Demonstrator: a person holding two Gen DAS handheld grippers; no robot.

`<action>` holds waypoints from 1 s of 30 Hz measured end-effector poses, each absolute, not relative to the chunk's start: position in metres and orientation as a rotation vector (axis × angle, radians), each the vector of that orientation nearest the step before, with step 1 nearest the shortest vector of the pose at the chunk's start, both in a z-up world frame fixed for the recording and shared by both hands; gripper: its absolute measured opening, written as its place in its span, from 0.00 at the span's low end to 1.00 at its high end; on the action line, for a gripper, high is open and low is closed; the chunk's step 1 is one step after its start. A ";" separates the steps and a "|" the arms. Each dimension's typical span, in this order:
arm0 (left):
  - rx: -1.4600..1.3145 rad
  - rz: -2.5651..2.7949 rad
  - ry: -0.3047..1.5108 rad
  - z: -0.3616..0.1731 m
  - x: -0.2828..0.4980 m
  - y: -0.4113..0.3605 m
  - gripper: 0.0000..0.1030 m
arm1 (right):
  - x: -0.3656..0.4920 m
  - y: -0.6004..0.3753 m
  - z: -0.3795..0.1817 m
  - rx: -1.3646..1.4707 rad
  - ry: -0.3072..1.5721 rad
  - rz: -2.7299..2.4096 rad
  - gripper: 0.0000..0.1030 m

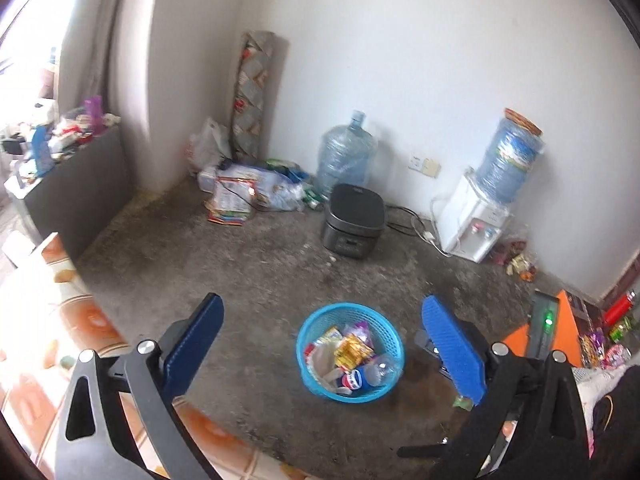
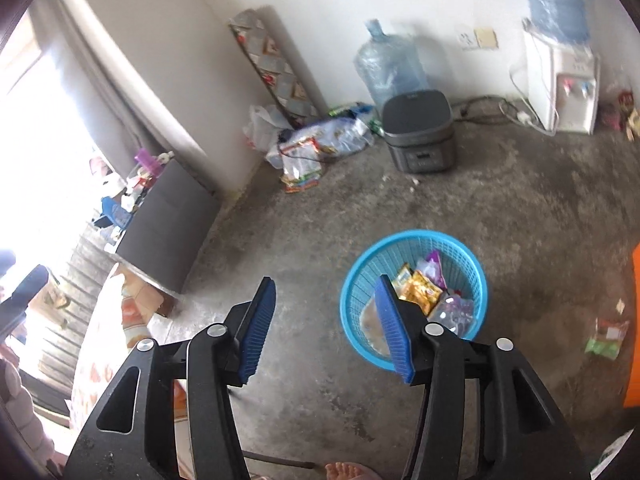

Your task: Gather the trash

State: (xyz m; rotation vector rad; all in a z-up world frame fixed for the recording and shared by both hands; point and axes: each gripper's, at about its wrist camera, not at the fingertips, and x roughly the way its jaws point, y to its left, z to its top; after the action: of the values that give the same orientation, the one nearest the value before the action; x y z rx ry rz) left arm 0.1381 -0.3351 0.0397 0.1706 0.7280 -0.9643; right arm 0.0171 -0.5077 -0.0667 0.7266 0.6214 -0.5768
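A: What takes up most of the room?

B: The bare concrete floor [image 1: 248, 280], with white walls behind. Against the far wall stands a water dispenser [image 1: 476, 220] with a blue bottle on top, a loose water jug [image 1: 346, 156] well to its left, and a rolled mat [image 1: 252, 92] leaning in the corner.

A: And in front of those?

B: A dark rice cooker [image 1: 352, 220] just in front of the jug, and a heap of bags and packets [image 1: 248, 192] beside the mat's foot.

A: Where is the trash?

B: Mostly in the blue basket [image 1: 308, 332] on the floor, nearer the camera: wrappers, a clear plastic bottle [image 1: 382, 368], a yellow packet [image 2: 420, 290]. One green wrapper [image 2: 606, 340] lies on the floor well to the basket's right.

A: The grippers?

B: The left gripper [image 1: 320, 336] is spread wide, nothing between its blue pads. The right gripper [image 2: 326, 320] stands partly open, also empty, one finger overlapping the basket's rim in its own view.
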 end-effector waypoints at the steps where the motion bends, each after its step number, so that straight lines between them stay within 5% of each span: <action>1: 0.169 -0.895 0.708 0.048 0.134 -0.320 0.95 | 0.016 -0.494 -0.053 0.678 0.600 -0.558 0.55; 9: 0.279 -0.501 0.590 0.072 0.092 -0.214 0.95 | -0.005 -0.386 0.041 0.254 0.372 -0.477 0.92; 16: 0.209 -0.353 0.551 0.061 0.053 -0.122 0.95 | -0.019 -0.314 0.065 0.033 0.301 -0.406 0.92; 30: 0.167 -0.075 0.839 -0.031 0.021 -0.066 0.95 | -0.021 -0.267 -0.027 -0.067 0.820 -0.405 0.92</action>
State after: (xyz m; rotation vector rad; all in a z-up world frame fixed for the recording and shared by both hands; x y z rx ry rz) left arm 0.0206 -0.0663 -0.0309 0.1675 0.8390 -0.0749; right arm -0.0208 -0.2666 -0.0272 -0.0667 0.8203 -0.4054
